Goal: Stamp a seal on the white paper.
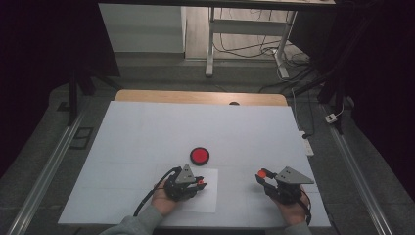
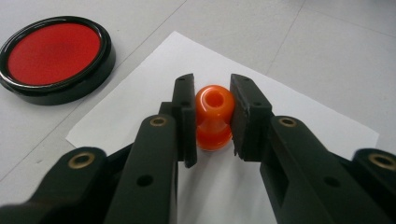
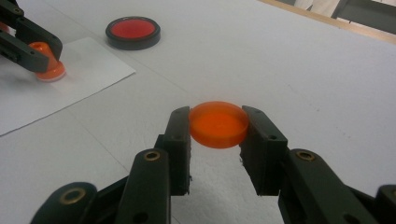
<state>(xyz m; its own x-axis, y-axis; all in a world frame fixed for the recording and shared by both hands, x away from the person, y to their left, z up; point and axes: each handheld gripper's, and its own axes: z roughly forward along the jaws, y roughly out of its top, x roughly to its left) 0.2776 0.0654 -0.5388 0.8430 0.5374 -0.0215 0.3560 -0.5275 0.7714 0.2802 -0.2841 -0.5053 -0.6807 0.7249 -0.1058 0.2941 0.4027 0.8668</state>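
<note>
My high view looks forward and down over the whole table [image 1: 147, 127]. My two gripper views ride low and close over it. All three share the red pad [image 1: 199, 155] [image 2: 55, 55] [image 3: 133, 31], at 11 o'clock in both gripper views.

Dim room, grey floor

White table [image 1: 147, 127] with wood edge; metal desk legs [image 1: 210, 44] and tangled cables [image 1: 254, 49] behind, dark curtains at sides.
</note>
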